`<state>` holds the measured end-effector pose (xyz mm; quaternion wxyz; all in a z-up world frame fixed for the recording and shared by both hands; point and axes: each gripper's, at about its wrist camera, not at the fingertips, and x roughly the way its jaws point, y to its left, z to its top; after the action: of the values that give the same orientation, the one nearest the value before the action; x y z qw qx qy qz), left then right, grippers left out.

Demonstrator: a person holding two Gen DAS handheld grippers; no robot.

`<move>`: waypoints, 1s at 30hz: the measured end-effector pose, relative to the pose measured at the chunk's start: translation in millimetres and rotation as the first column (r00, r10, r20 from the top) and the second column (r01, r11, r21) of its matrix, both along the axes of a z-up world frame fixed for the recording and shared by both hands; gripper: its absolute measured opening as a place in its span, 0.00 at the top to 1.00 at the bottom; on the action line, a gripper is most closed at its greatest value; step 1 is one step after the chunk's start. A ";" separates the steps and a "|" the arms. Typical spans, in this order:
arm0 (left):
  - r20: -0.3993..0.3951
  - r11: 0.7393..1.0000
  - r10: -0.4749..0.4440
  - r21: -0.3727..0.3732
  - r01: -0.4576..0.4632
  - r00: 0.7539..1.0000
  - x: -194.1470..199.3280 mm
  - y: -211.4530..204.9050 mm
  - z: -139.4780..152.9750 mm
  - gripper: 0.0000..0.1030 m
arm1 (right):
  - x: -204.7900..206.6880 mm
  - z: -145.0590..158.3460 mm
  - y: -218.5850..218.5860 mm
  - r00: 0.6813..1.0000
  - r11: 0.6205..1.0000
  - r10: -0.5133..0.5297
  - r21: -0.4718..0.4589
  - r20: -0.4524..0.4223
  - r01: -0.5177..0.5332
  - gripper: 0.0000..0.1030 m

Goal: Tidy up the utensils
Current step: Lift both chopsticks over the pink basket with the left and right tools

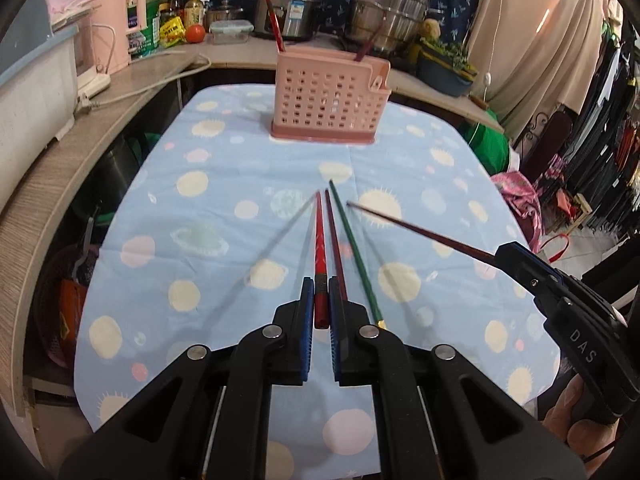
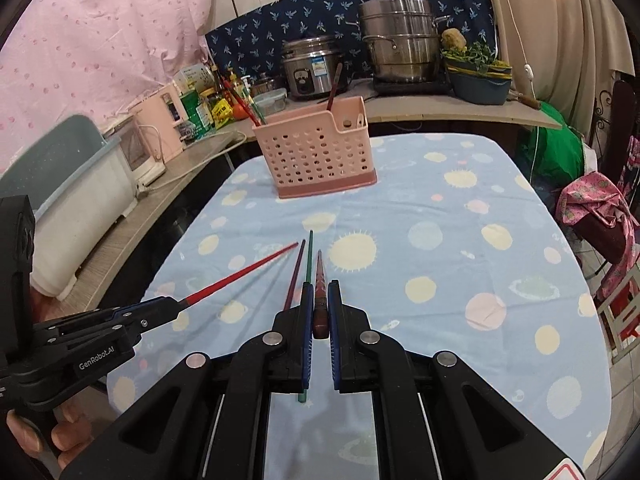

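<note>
Left gripper [image 1: 321, 300] clamped the red chopstick [image 1: 319, 240]; right gripper [image 2: 320, 306] clamped a dark-red chopstick [image 2: 320, 280]. Both were held w/ tips fwd, above the tablecloth [image 2: 500, 184]. Maroon chopstick [image 1: 335, 236] & green chopstick [image 1: 354, 248] lay below, near edge. Pink utensil basket [image 1: 330, 98] sat at far end. Risk: thin sticks pivoting in pads, missing basket's slots.

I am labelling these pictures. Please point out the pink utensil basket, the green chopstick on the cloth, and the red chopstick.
pink utensil basket [image 1: 328, 100]: left wrist view, perforated front wall.
green chopstick [image 1: 354, 248]: left wrist view, middle of shaft.
red chopstick [image 2: 240, 274]: right wrist view, middle of shaft.
</note>
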<state>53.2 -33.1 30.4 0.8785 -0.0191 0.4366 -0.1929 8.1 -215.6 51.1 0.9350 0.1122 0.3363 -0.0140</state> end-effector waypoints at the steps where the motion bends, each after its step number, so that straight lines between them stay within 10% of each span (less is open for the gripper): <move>1: 0.009 1.000 0.003 -0.005 -0.003 1.000 1.5 1.0 4.2 0.93 | 0.4 5.5 -1.4 1.000 1.000 0.000 0.002 0.012 0.000 0.93; 30: 0.330 0.995 0.079 -0.084 -0.054 0.941 111.2 -10.8 159.7 0.93 | 107.3 136.8 -52.4 0.946 0.998 -0.051 0.054 0.319 0.035 0.93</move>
<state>164.4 -43.9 190.2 0.9443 -0.0333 0.2738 -0.1794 115.4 -268.0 187.9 0.9737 0.1424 0.1779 -0.0080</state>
